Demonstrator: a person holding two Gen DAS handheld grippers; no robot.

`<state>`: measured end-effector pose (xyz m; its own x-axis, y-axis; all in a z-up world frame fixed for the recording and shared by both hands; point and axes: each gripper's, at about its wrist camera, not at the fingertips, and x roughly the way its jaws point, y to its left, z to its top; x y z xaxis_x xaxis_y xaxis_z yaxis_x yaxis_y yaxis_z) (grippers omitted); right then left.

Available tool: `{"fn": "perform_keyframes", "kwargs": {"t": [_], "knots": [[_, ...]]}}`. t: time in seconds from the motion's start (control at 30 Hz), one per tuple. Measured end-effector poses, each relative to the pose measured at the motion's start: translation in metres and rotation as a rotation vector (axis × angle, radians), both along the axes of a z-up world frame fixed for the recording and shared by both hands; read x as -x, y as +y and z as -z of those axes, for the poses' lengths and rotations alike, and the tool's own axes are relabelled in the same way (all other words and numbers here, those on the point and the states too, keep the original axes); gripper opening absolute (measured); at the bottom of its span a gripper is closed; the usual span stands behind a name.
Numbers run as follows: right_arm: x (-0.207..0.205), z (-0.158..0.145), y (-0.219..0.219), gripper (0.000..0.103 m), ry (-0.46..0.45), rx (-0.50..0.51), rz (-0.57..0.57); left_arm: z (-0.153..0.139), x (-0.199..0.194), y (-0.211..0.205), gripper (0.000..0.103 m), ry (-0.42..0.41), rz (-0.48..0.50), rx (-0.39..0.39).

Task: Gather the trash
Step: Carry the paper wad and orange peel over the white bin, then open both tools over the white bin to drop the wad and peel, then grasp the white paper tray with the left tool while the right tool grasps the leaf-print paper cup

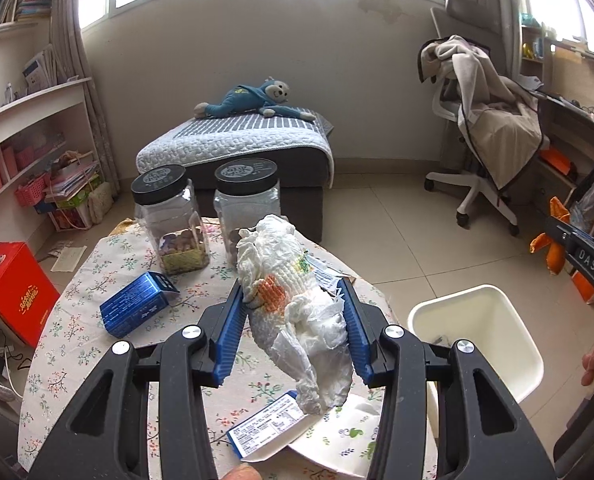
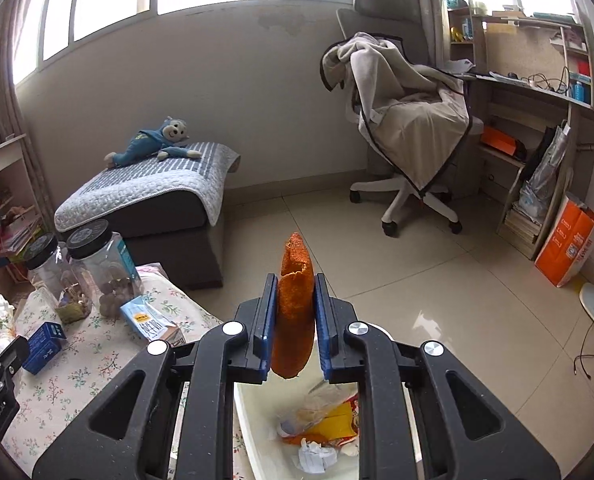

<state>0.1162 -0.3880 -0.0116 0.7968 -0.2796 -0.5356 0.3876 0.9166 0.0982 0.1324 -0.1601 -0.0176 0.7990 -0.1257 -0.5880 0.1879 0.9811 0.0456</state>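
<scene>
Trash in both grippers: right gripper (image 2: pixel 295 320) pinches a stiff, light orange peel (image 2: pixel 295 300) directly above the bin (image 2: pixel 265 452); left gripper (image 1: pixel 295 320) squeezes a soft crumpled wrapper (image 1: pixel 293 304) mid-bundle over the worktop (image 1: pixel 77 320), bin at three o'clock.

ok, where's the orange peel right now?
The orange peel is clamped upright in the right gripper, centre of the right wrist view, directly above the white bin beside the table.
</scene>
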Motion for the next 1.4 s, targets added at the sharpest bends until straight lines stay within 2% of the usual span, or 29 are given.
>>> {"fn": "perform_keyframes", "kwargs": {"t": [0.07,0.13,0.17,0.2,0.27,0.37,0.4,0.57,0.73,0.77,0.8,0.83,0.87,0.97,1.2,1.4], "knots": [[0.005,0.001,-0.011,0.021,0.002,-0.013,0.034,0.001,0.001,-0.016,0.046,0.005,0.023,-0.004],[0.012,-0.002,-0.021,0.037,-0.016,-0.018,0.079,0.001,0.003,-0.031,0.046,0.01,0.046,-0.006],[0.016,-0.004,-0.027,0.053,-0.033,-0.022,0.108,0.001,0.003,-0.04,0.046,0.014,0.058,-0.007],[0.021,-0.006,-0.032,0.063,-0.05,-0.029,0.132,0.001,0.004,-0.048,0.046,0.017,0.071,-0.009],[0.03,-0.01,-0.043,0.072,-0.075,-0.046,0.184,0.001,0.004,-0.065,0.046,0.024,0.095,-0.012],[0.045,-0.011,-0.064,0.092,-0.111,-0.074,0.298,0.003,0.006,-0.089,0.046,0.038,0.132,-0.016],[0.05,-0.011,-0.072,0.095,-0.12,-0.082,0.332,0.004,0.007,-0.097,0.046,0.041,0.144,-0.017],[0.067,-0.007,-0.106,0.096,-0.117,-0.128,0.466,0.006,0.011,-0.132,0.046,0.057,0.199,-0.016],[0.082,-0.003,-0.13,0.096,-0.124,-0.175,0.541,0.009,0.015,-0.165,0.05,0.087,0.25,-0.015],[0.085,-0.003,-0.132,0.096,-0.128,-0.179,0.55,0.01,0.016,-0.171,0.06,0.096,0.266,-0.016],[0.088,-0.003,-0.135,0.096,-0.131,-0.183,0.559,0.011,0.016,-0.178,0.076,0.107,0.281,-0.02],[0.091,-0.002,-0.137,0.096,-0.135,-0.19,0.567,0.012,0.017,-0.182,0.084,0.113,0.288,-0.023],[0.093,-0.002,-0.139,0.096,-0.137,-0.198,0.572,0.013,0.019,-0.185,0.089,0.112,0.288,-0.025],[0.099,0.0,-0.145,0.096,-0.134,-0.216,0.581,0.015,0.022,-0.187,0.089,0.125,0.293,-0.04],[0.095,-0.002,-0.132,0.096,-0.104,-0.197,0.51,0.023,0.03,-0.163,0.09,0.129,0.261,-0.096],[0.066,0.007,-0.101,0.096,0.017,-0.175,0.336,0.03,0.027,-0.121,0.09,0.148,0.221,-0.194]]}}
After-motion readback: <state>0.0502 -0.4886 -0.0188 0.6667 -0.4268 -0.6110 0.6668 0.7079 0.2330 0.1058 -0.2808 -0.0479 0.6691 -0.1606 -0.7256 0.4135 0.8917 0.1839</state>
